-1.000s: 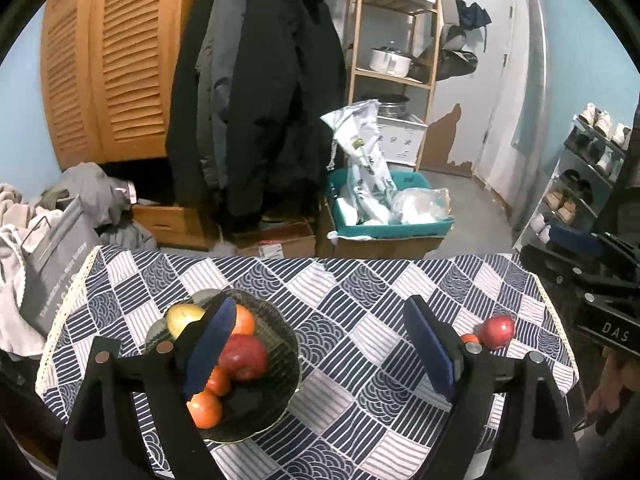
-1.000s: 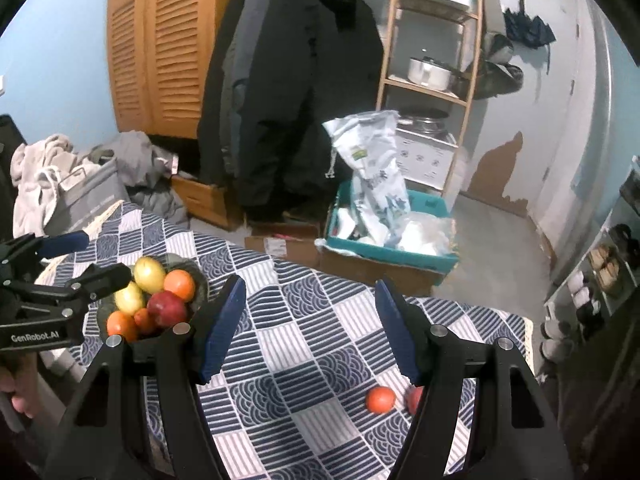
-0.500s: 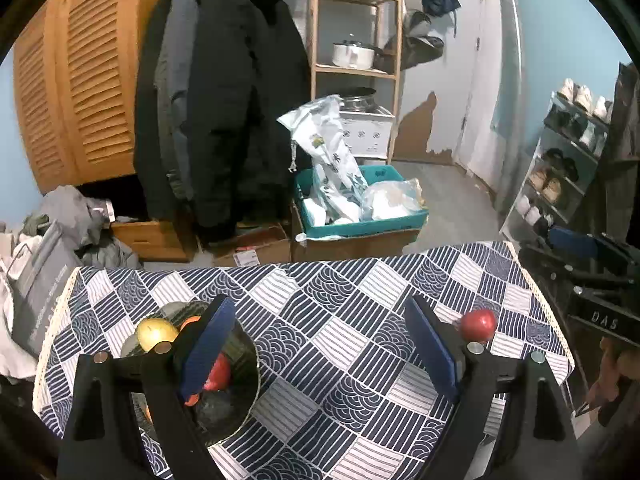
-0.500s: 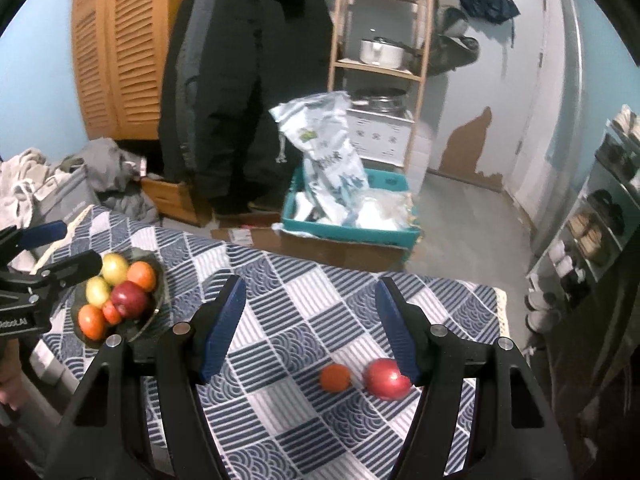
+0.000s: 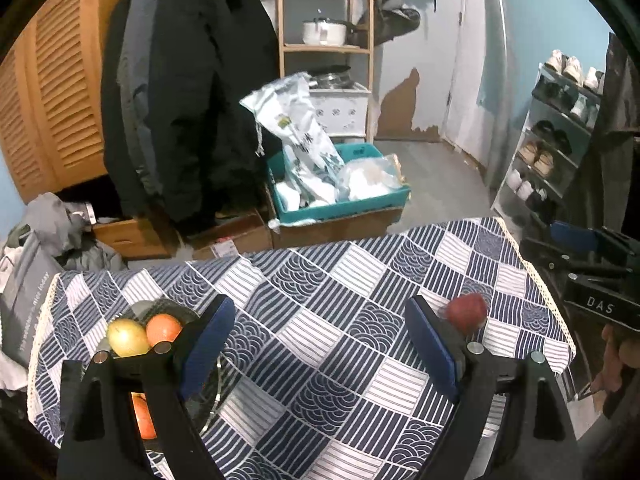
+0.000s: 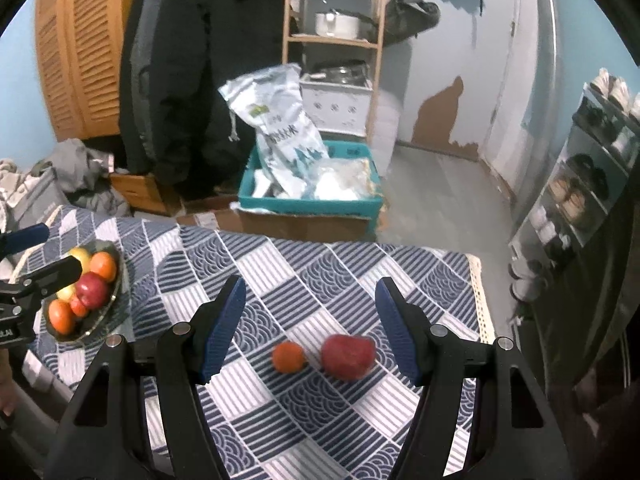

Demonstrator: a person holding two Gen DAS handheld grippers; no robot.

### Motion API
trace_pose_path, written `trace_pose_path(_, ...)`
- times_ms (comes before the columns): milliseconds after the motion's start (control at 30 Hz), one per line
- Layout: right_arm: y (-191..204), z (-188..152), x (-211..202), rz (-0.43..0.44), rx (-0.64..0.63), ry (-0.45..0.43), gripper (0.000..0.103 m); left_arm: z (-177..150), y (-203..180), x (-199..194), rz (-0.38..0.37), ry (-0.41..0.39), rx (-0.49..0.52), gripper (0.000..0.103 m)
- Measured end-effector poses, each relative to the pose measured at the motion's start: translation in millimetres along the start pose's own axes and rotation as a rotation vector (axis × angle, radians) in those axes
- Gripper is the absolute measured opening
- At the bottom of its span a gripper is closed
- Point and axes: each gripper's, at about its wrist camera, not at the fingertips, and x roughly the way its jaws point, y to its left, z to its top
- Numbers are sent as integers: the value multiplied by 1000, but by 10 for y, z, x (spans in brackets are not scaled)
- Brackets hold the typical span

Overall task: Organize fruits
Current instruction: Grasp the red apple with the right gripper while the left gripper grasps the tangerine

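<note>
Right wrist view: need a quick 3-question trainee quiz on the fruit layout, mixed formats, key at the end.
1. True or false: the red apple and the small orange lie loose on the checked tablecloth, outside the bowl.
2. Multiple choice: the right gripper is A) shut on the red apple, B) open with nothing between its pads, C) shut on the small orange.
3. Fill in: the bowl sits toward the ____ edge of the right wrist view.

Key: 1 true; 2 B; 3 left.
</note>
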Motion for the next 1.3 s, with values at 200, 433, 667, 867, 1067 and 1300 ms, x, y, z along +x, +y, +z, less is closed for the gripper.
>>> trace_pose_path(200,-153,-132,257,-14,26,76,68,-44,-132,240,5,42,27,88)
trace_pose_path(433,-276,-282,568,-28,43,167,68,-104,-248,544,9,99,54,88)
trace_pose_path(667,-419,-440,963,-21,87,263,78,-121,-316,868,-21,164,16,88)
trace_pose_path(867,-481,-580,1311,-7,117,337,78,-133,-334,1117,-31,208,-30,88)
trace_pose_path(1067,-522,-711,1607,-4,136,404,78,-163,-369,1377,-38,252,-55,88)
trace_pose_path(1300,-577,-842,1837,37,171,448,78,-219,-504,1592,-54,288,-44,88)
